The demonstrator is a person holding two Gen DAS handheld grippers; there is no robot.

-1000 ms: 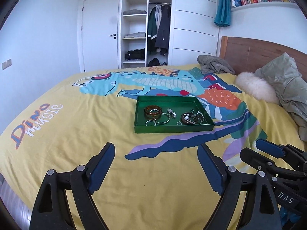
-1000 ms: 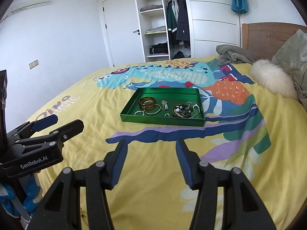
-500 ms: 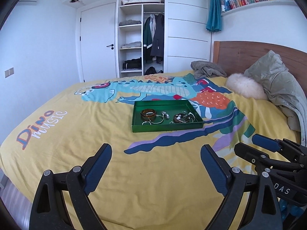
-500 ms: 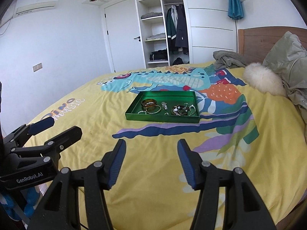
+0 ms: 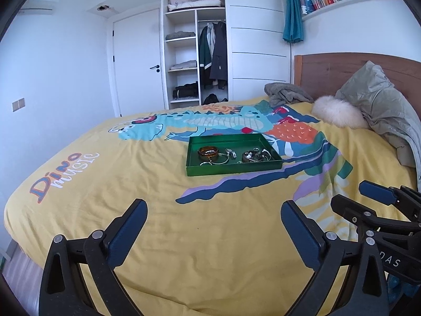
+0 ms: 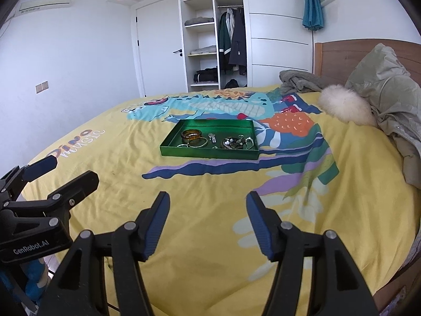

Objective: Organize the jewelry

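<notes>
Both grippers, left [image 5: 213, 210] and right [image 6: 208, 202], spread, empty; ahead, tray [image 5: 231, 169] of small, light, tangle-prone jewelry; pinch amber bangle [image 5: 208, 151] by rim

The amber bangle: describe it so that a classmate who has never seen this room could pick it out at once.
On the yellow dinosaur bedspread lies a shallow green tray. Inside it, at its left end, sits the amber bangle. It is the only thick, brown, translucent band; the rings beside it are thin metal hoops.
</notes>
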